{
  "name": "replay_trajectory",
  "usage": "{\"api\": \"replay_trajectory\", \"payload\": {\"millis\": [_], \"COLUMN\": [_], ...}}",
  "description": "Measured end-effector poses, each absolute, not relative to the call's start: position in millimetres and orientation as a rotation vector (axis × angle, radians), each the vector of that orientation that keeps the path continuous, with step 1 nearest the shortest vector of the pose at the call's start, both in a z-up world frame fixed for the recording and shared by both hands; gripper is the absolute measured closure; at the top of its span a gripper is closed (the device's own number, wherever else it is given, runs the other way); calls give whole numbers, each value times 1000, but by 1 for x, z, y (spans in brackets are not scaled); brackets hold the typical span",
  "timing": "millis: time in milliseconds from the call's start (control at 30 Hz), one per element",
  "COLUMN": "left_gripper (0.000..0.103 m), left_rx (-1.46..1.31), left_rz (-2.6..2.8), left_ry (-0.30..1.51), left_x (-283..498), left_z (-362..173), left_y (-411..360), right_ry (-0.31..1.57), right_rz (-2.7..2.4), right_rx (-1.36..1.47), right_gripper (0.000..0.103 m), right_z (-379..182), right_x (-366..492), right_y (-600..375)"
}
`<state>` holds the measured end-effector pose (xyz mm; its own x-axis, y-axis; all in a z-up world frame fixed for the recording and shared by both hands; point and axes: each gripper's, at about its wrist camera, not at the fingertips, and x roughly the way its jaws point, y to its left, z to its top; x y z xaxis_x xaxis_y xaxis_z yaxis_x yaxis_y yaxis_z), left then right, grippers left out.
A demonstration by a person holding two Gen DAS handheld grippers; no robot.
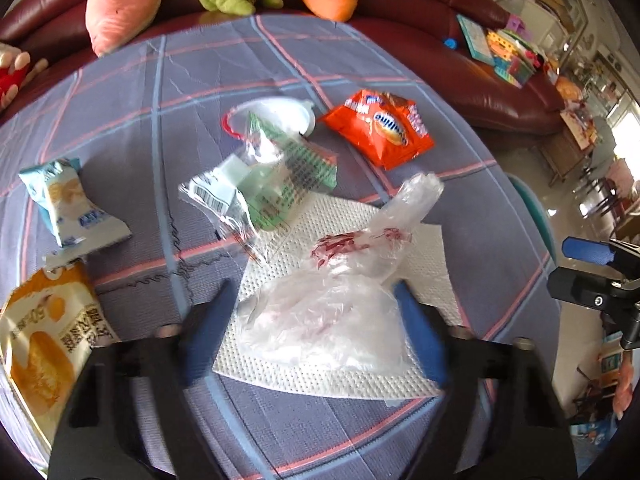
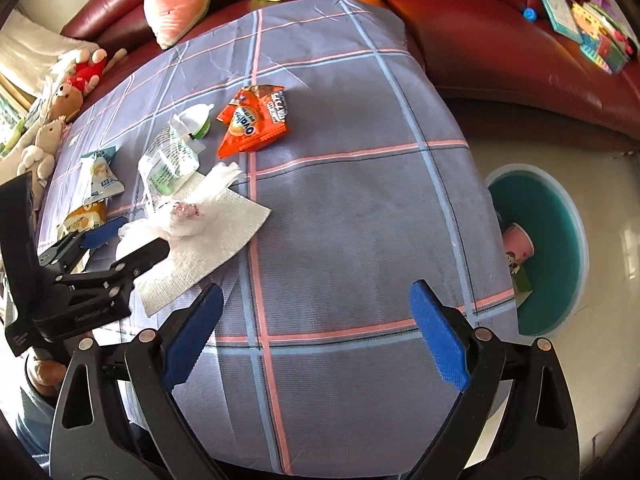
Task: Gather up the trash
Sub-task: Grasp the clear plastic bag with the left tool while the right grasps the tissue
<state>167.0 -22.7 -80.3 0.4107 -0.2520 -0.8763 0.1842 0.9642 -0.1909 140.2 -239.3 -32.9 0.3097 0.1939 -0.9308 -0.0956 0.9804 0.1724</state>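
Left gripper (image 1: 316,320) angled down over the plaid tablecloth (image 2: 352,208), its blue pads (image 1: 420,340) straddling a crumpled clear plastic bag (image 1: 324,320) that lies on a white paper towel (image 1: 432,280); whether the pads press the bag cannot be told. Right gripper (image 2: 316,332) spread wide and empty above bare cloth. Remaining litter on the table: orange snack wrapper (image 1: 380,128), clear green-printed packet (image 1: 272,176), white lid (image 1: 280,114), pale blue wrapper (image 1: 70,204), yellow wrapper (image 1: 44,344). Teal bin (image 2: 548,248) stands on the floor beside the table, a pink cup (image 2: 518,244) inside
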Motion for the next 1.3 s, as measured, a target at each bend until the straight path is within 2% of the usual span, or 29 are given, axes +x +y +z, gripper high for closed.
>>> {"api": "replay_trajectory", "payload": {"millis": [67, 100, 167, 200, 500, 800, 1167, 1233, 1267, 1300], "left_gripper": [50, 55, 75, 76, 78, 78, 78, 78, 78, 78], "left_rx": [-79, -82, -97, -101, -173, -259, -315, -323, -327, -330], "left_rz": [-271, -271, -279, -281, -246, -163, -181, -182, -182, -183], "left_ry": [1111, 1105, 1087, 1079, 998, 974, 969, 968, 967, 967], "left_x": [168, 169, 166, 166, 143, 142, 144, 142, 142, 143], "left_z": [-82, -81, -76, -73, -44, -44, -53, -53, -54, -54], "left_y": [-22, -21, -18, -18, 26, 93, 112, 113, 113, 114], "right_ry": [1249, 1250, 1253, 1254, 1245, 1309, 1319, 1294, 1287, 1281], "right_rz": [191, 191, 197, 203, 337, 439, 416, 412, 423, 428], "right_rx": [93, 92, 90, 88, 11, -113, -282, -296, -295, -294], "right_gripper": [13, 13, 13, 13, 13, 13, 13, 17, 24, 36], "right_z": [-36, -37, -38, -38, -37, -68, -102, -102, -100, -98], "right_x": [141, 140, 141, 142, 167, 192, 184, 176, 173, 171], "right_y": [-240, -240, -239, -237, -186, -111, -64, -60, -58, -57]}}
